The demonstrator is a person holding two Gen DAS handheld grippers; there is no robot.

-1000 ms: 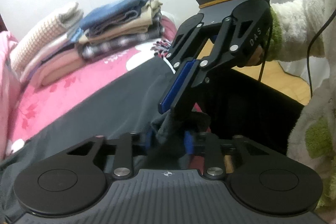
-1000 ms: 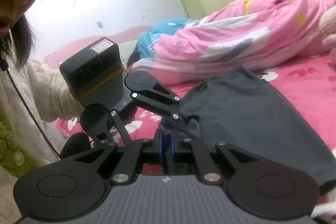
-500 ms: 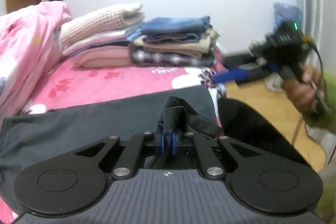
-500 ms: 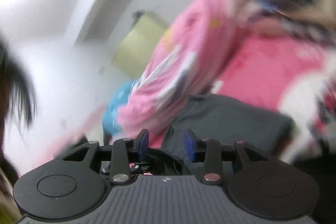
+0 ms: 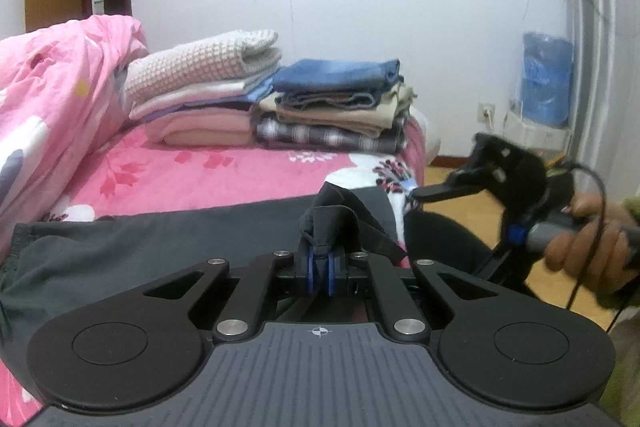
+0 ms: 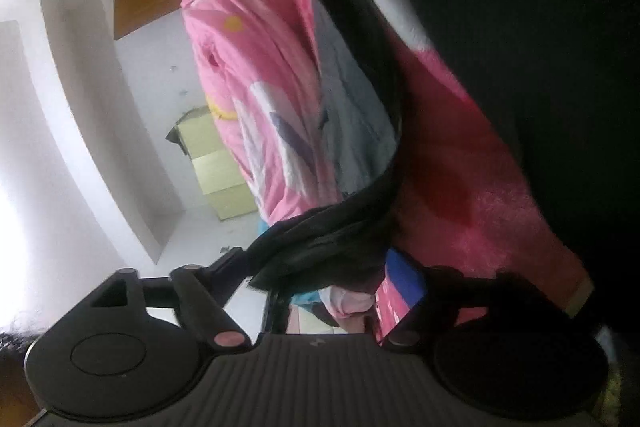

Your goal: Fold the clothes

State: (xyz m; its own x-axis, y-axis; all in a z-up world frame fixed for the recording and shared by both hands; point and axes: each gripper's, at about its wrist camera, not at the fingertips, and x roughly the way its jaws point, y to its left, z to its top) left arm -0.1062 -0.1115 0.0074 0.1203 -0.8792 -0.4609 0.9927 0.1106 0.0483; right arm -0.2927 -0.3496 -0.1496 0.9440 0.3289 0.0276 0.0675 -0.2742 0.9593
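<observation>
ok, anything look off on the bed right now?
Mostly tidy. The dark grey garment lies flat except one corner, bunched up in the shut left claw. The folded stacks behind sit neat.

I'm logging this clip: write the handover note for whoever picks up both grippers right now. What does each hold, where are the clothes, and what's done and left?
Left gripper: shut on a bunched edge of the dark grey garment, which lies spread across the pink bedsheet.
Right gripper: rolled on its side at the bed's edge; its jaws have just been opening and stand wide, with a dark fold between them that the pads do not press.
Done: two piles of folded clothes sit at the far end of the bed, beside the pink quilt.
Left: the grey garment is not yet folded; the right gripper probably needs a fresh hold on its hanging part.
</observation>
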